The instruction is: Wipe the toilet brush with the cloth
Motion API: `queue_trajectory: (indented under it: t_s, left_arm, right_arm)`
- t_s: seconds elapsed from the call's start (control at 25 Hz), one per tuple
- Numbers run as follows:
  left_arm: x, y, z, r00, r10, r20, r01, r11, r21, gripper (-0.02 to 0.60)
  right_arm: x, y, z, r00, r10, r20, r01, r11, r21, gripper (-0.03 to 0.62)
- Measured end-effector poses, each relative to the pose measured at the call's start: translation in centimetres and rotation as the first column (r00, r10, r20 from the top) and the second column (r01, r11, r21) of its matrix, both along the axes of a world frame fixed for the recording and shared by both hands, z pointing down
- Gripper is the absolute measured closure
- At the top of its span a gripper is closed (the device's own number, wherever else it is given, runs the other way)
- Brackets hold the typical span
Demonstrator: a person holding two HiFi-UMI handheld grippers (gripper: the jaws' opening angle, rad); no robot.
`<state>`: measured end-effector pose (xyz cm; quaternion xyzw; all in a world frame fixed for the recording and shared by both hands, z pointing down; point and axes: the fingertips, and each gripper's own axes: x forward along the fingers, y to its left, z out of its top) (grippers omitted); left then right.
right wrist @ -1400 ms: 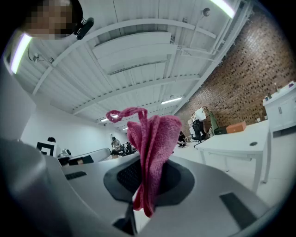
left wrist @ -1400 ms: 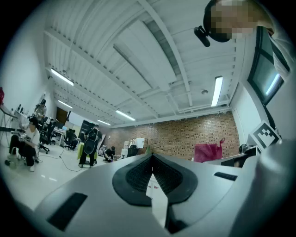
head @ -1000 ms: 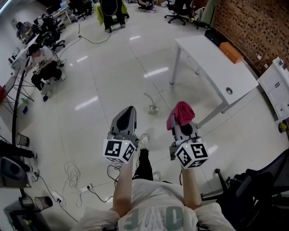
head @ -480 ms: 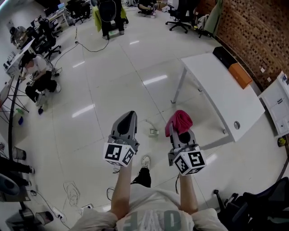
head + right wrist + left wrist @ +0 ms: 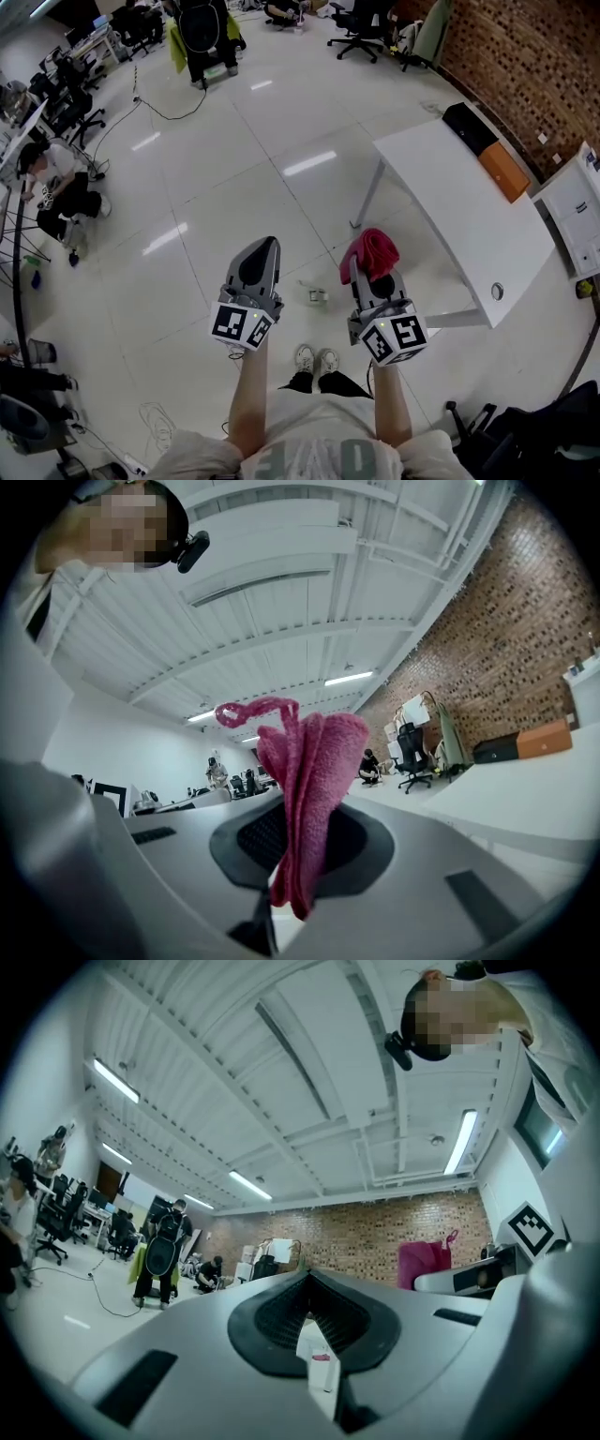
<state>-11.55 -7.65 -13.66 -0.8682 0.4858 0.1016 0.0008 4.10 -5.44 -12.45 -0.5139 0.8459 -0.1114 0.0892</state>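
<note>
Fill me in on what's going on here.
A person stands on an office floor with a pair of tongs in each hand. The right tongs are shut on a pink cloth. The left tongs are shut and empty. The toilet brush sits on the floor just ahead, between the two tongs and beside a white table. Nothing touches it, so the wiping has not begun.

White table (image 5: 469, 220) stands at the right on a glossy white floor (image 5: 234, 178). On its far end a black box (image 5: 464, 127) and an orange box (image 5: 507, 174) sit side by side. A brick wall (image 5: 534, 66) runs behind it, with a white cabinet (image 5: 574, 211) at the right edge. Over on the left a person (image 5: 58, 173) sits by the desks. Office chairs (image 5: 361, 17) cluster up top.
</note>
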Motion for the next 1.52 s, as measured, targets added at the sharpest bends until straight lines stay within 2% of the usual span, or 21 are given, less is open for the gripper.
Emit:
queue_trajectory:
  t_s: [0.2,0.36,0.48,0.6,0.72,0.88,1.08,1.2,1.32,1.52]
  left_arm:
    - [1.3,-1.5,-0.3,0.999,0.026,0.022,-0.027,1.0,0.008,0.577]
    - [2.1,-1.5,0.5,0.999,0.039,0.013,-0.039,0.999,-0.01,0.577]
    - [2.9,-1.4,2.2,0.998,0.055,0.014,-0.054,0.998,-0.026,0.577]
    - [3.2,-1.5,5.8,0.997,0.072,0.03,-0.072,0.997,-0.001,0.577]
    - [3.1,-1.9,13.9,0.994,0.097,0.041,-0.098,0.995,0.007,0.577]
    - [3.0,-3.3,29.1,0.992,0.115,0.052,-0.116,0.993,0.022,0.577]
    - [0.4,-5.6,47.2,0.999,0.049,0.015,-0.05,0.99,0.131,0.577]
    - [-1.2,-6.7,57.5,0.999,0.03,0.011,-0.031,0.993,0.116,0.577]
    - [-1.6,-6.7,63.6,0.999,0.044,0.023,-0.047,0.991,0.128,0.577]
    - [-0.5,-4.1,70.3,0.996,0.09,0.014,-0.091,0.987,0.13,0.577]
  right_arm:
    - [0.8,-2.1,0.6,1.0,0.005,0.011,-0.005,1.0,-0.015,0.563]
    - [1.3,-2.5,0.3,1.0,0.001,0.007,-0.001,1.0,-0.001,0.563]
    - [1.7,-2.7,1.1,1.0,-0.009,-0.011,0.009,1.0,0.005,0.563]
    - [1.8,-3.2,4.1,0.998,-0.027,-0.06,0.03,0.998,0.054,0.563]
    - [2.2,-4.3,11.9,0.997,-0.028,-0.065,0.032,0.997,0.067,0.563]
    - [2.7,-6.3,27.3,0.996,-0.038,-0.077,0.044,0.997,0.068,0.563]
    - [3.0,-9.1,48.4,0.993,-0.06,-0.107,0.069,0.994,0.08,0.563]
    - [3.3,-10.4,58.3,0.993,-0.055,-0.106,0.063,0.995,0.075,0.563]
    - [3.2,-11.0,64.2,0.994,-0.076,-0.08,0.083,0.993,0.088,0.563]
    - [2.8,-9.1,71.2,0.99,-0.131,-0.045,0.134,0.988,0.078,0.563]
